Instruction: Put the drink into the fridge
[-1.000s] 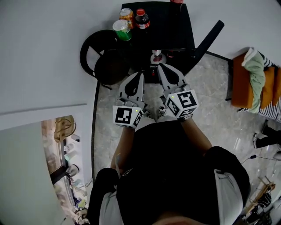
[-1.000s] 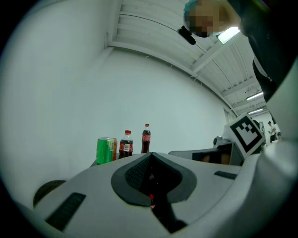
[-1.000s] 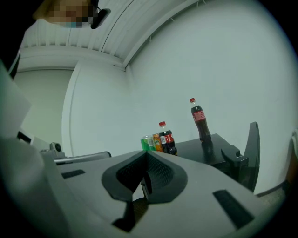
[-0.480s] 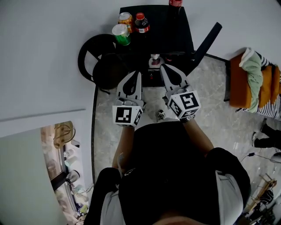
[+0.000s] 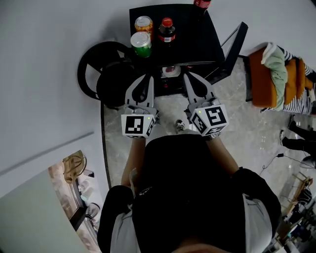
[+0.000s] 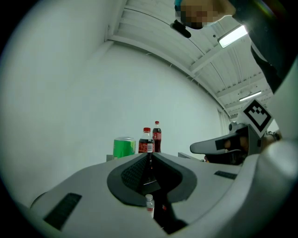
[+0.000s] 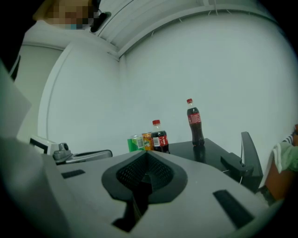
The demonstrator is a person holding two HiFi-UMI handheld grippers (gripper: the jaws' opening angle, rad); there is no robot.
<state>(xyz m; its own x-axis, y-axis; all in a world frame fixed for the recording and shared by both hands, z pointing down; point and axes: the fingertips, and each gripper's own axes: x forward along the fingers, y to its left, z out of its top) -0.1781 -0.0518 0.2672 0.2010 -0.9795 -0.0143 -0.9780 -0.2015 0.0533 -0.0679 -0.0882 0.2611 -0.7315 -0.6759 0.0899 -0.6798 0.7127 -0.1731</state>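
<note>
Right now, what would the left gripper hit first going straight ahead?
Probably the short cola bottle, which lines up over the closed tips of the left gripper; the green can stands just left of that line. Depth is unclear.

Green can, orange can, short cola bottle upright together on black table; taller bottle apart.

A black desk stands just ahead of the fingers, against a plain white wall. A round black chair sits to their left. Pale marbled floor lies below, and an orange seat heaped with clothes is well to the right. Strip lights glow overhead.
</note>
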